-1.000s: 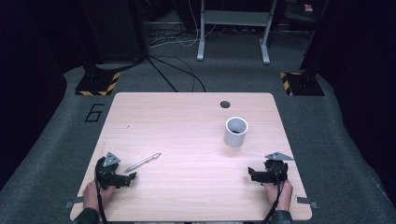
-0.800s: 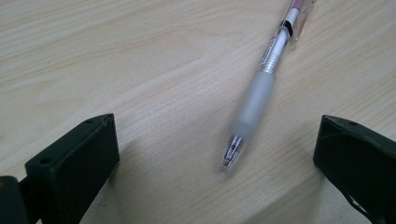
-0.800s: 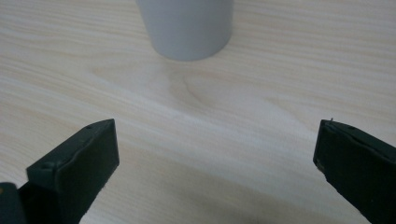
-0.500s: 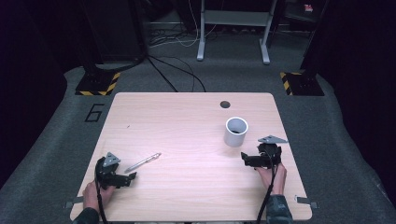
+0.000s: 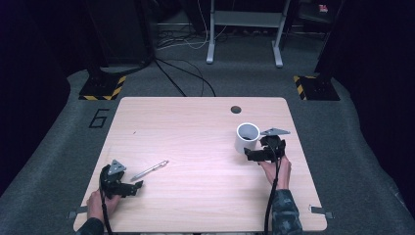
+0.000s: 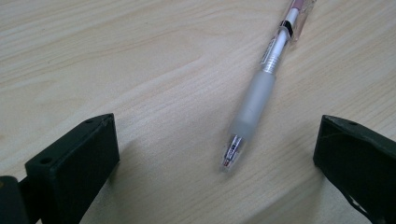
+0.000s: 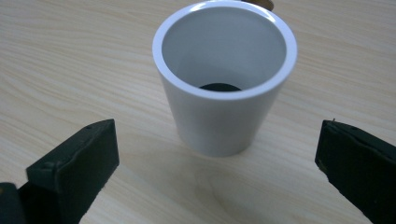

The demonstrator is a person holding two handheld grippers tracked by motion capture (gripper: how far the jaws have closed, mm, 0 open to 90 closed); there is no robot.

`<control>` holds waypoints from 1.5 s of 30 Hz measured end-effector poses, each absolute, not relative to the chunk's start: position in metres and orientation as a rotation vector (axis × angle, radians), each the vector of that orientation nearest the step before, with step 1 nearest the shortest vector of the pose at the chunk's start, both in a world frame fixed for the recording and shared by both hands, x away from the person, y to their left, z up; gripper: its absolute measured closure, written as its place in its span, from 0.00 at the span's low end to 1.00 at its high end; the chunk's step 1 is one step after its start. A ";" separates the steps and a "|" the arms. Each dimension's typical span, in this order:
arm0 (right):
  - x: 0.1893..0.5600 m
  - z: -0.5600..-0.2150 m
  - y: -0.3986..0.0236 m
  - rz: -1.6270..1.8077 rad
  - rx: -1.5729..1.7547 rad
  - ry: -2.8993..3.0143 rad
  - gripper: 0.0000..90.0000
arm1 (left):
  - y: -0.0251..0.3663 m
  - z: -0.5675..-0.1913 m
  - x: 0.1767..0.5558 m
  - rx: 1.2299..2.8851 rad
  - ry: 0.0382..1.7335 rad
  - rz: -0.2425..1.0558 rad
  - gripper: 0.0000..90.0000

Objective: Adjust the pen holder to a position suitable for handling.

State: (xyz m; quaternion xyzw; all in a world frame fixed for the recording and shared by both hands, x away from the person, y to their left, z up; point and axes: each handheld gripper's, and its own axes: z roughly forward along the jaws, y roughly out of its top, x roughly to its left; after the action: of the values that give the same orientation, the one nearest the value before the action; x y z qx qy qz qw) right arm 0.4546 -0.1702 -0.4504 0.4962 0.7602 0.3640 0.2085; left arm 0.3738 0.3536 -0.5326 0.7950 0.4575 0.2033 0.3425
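I have the cup (image 5: 247,137) as my landmark: it stands upright on the table (image 5: 195,117), toward the far right part of it, just this side of a small dark hole (image 5: 236,109) in the top. My right gripper (image 5: 255,154) sits just on the near side of the cup, jaws spread wide; in the right gripper view the cup (image 7: 225,74) stands centred between the two jaws and a little ahead of them, touched by neither, with a dark spot showing at its bottom. The pen (image 5: 149,170) lies flat well to the left of the cup and nearer me, its tip toward my left gripper (image 5: 131,187). That gripper is also wide open, and in the left gripper view the pen (image 6: 261,88) points its tip into the gap between the jaws without contact. I judge the step in hand is the approach: both tools lined up, nothing gripped yet, likely aiming to get the pen into the cup. Next I would ease the right gripper forward until the jaws flank the cup wall, then close gently so it doesn't tip. The left needs to advance along the pen to the grip section before closing.
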 end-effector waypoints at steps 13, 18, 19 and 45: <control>0.492 -0.454 -0.149 0.942 1.402 2.118 0.00 | 0.354 -0.533 0.374 2.067 1.190 0.528 0.00; 0.504 -0.457 -0.143 0.911 1.429 2.118 0.00 | 0.354 -0.533 0.374 2.067 1.190 0.528 0.00; 0.506 -0.458 -0.143 0.905 1.421 2.120 0.00 | 0.354 -0.533 0.374 2.067 1.189 0.528 0.00; 0.506 -0.463 -0.123 0.925 1.375 2.159 0.07 | 0.354 -0.533 0.374 2.067 1.189 0.528 0.00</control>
State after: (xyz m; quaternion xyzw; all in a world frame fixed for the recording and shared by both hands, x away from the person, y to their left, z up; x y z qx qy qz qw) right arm 0.5059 -0.1233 -0.4626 0.4942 0.7757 0.3324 0.2086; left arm 0.3739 0.3536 -0.5326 0.7952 0.4573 0.2029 0.3425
